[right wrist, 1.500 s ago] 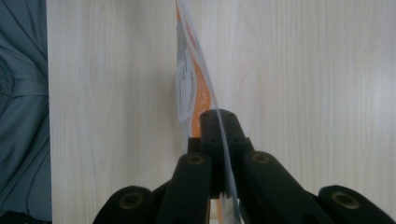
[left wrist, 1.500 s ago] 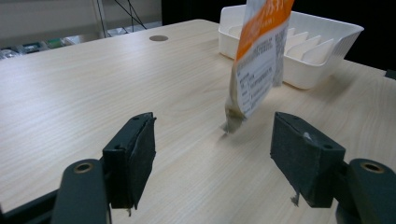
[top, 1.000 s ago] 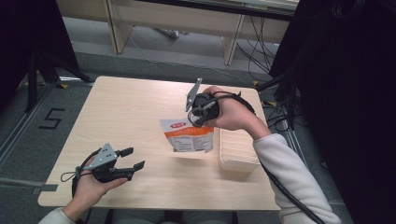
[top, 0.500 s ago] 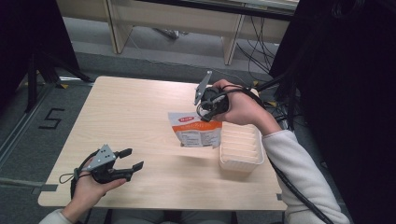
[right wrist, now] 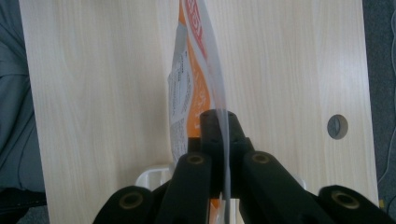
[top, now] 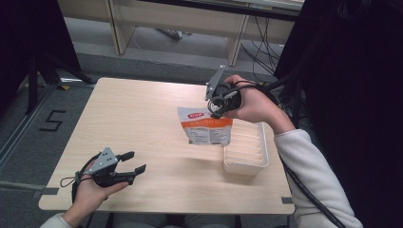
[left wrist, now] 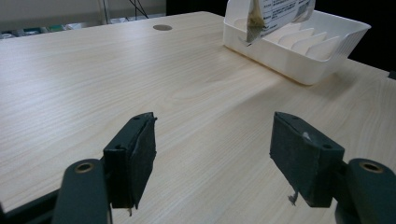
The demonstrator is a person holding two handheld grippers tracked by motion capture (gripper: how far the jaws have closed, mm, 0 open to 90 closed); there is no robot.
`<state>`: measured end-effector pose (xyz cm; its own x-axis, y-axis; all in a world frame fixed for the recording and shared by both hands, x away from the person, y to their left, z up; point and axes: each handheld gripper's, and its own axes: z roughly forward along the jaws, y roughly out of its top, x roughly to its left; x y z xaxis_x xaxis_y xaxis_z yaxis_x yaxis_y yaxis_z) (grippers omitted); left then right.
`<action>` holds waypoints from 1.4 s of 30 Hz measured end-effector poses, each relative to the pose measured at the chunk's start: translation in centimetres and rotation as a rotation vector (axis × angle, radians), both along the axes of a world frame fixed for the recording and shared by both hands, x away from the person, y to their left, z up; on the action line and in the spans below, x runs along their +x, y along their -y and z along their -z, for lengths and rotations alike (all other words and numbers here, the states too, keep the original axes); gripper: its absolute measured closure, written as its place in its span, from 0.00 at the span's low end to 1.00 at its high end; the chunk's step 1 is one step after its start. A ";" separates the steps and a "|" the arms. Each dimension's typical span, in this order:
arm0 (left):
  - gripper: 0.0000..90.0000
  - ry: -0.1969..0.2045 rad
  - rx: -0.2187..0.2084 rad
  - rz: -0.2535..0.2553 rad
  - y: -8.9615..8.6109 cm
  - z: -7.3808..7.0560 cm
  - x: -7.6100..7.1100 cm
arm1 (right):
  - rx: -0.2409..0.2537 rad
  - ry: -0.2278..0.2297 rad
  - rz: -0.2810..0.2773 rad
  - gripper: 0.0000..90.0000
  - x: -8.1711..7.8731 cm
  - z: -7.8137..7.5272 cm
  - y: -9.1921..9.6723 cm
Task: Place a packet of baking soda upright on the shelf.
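An orange and white pouch [top: 205, 127] hangs in the air above the table, its lower right corner next to the white ribbed tray [top: 247, 164]. My right gripper [top: 215, 114] is shut on the pouch's top edge; in the right gripper view the thin pouch [right wrist: 198, 79] runs edge-on out from the shut right gripper [right wrist: 219, 122]. My left gripper [top: 134, 163] rests in a hand at the table's front left, open, with nothing between its pads [left wrist: 140, 149]. In the left gripper view, the pouch [left wrist: 275, 11] dangles over the tray [left wrist: 303, 51].
The light wooden table [top: 142, 114] has a round cable hole [right wrist: 337, 126] near one edge. Shelving and cables stand on the floor beyond the far edge. A sleeve [top: 313, 180] reaches in from the right.
My right gripper has carried the pouch up and to the right, from lying near the tray's left side to hanging higher by its top edge. The left gripper has stayed still.
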<state>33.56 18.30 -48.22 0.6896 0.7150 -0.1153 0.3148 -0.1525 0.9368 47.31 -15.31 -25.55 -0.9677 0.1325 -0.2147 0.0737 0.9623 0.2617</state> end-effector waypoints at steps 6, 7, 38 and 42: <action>0.34 0.002 -0.002 -0.004 0.0 -0.1 0.0 | -0.003 0.007 0.004 1.00 0.0 -0.4 0.6; 0.34 0.001 -0.003 -0.004 -0.1 0.0 0.0 | -0.010 0.002 0.017 1.00 0.0 -0.5 0.8; 0.34 0.017 0.006 -0.015 -0.3 -0.2 -0.2 | -0.037 -0.007 0.105 1.00 1.1 -0.4 6.1; 0.34 0.015 -0.002 -0.023 -0.2 -0.2 -0.2 | -0.032 -0.011 0.106 1.00 1.3 -0.2 7.1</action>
<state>33.32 18.53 -47.97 0.6747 0.7304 -0.1063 0.3042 -0.1440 0.9417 48.61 -22.37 -25.30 -0.9509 0.2275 -0.2100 0.1782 0.9569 0.2295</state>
